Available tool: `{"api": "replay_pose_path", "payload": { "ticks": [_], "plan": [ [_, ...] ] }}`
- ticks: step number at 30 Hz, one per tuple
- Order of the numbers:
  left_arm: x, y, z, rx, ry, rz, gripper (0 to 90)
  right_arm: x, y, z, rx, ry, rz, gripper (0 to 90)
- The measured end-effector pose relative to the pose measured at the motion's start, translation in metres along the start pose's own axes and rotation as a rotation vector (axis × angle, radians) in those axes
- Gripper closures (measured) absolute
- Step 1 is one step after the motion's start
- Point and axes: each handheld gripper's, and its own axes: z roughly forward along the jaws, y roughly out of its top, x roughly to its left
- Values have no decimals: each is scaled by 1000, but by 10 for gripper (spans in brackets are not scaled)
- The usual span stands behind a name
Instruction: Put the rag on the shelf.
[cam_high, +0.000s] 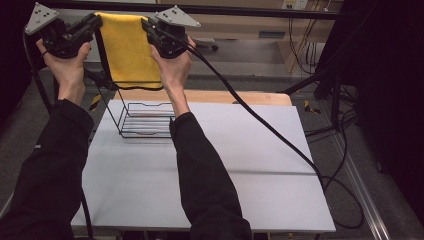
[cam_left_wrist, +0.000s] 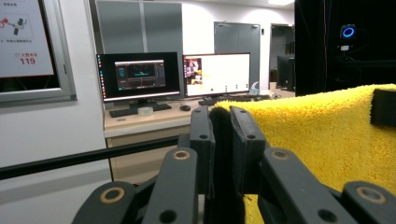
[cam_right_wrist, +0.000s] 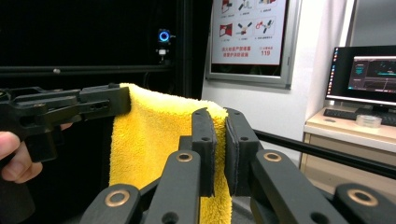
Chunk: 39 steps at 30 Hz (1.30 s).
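A yellow towel (cam_high: 129, 50) hangs in the air above the far left of the table, stretched by its top edge between the two grippers. My left gripper (cam_high: 94, 22) is shut on the towel's top left corner, and my right gripper (cam_high: 148, 25) is shut on the top right corner. In the left gripper view the jaws (cam_left_wrist: 219, 114) pinch the towel (cam_left_wrist: 317, 135), which runs off to the right. In the right gripper view the jaws (cam_right_wrist: 218, 116) clamp the towel (cam_right_wrist: 149, 144), with the left gripper (cam_right_wrist: 119, 100) gripping its far corner.
A black wire rack (cam_high: 145, 120) stands on the white table (cam_high: 250, 165) just below the towel's lower edge. A wooden strip (cam_high: 250, 96) borders the table's far side. Cables (cam_high: 280, 135) trail across the table's right. Desks with monitors (cam_left_wrist: 177, 74) stand behind.
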Motion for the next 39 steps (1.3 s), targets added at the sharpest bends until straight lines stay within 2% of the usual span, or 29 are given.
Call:
{"api": "replay_pose_path", "payload": {
  "ticks": [4, 9, 15, 21, 24, 29, 33, 39],
  "plan": [
    [0, -11, -7, -1, -7, -5, 804, 0, -10, -1, 13, 9, -2, 841],
    [0, -22, -17, 14, -8, 14, 803, 2, -21, -1, 35, 23, 2, 841],
    [-1, -33, -28, 25, -23, 4, 803, 5, -32, -3, 50, 43, 11, 840],
    [-2, -45, -35, 39, -34, -3, 803, 7, -40, -5, 74, 50, -12, 840],
    [-1, -48, -39, 26, -39, -19, 803, 10, -41, -7, 73, 59, -23, 839],
    [-4, -49, -45, 15, -53, -20, 803, 14, -40, -11, 86, 55, -34, 838],
    [-8, -50, -51, 13, -66, -2, 803, 13, -43, -18, 85, 70, -14, 837],
    [-10, -55, -60, 22, -82, -3, 802, 18, -45, -26, 101, 85, -36, 835]
  ]
}}
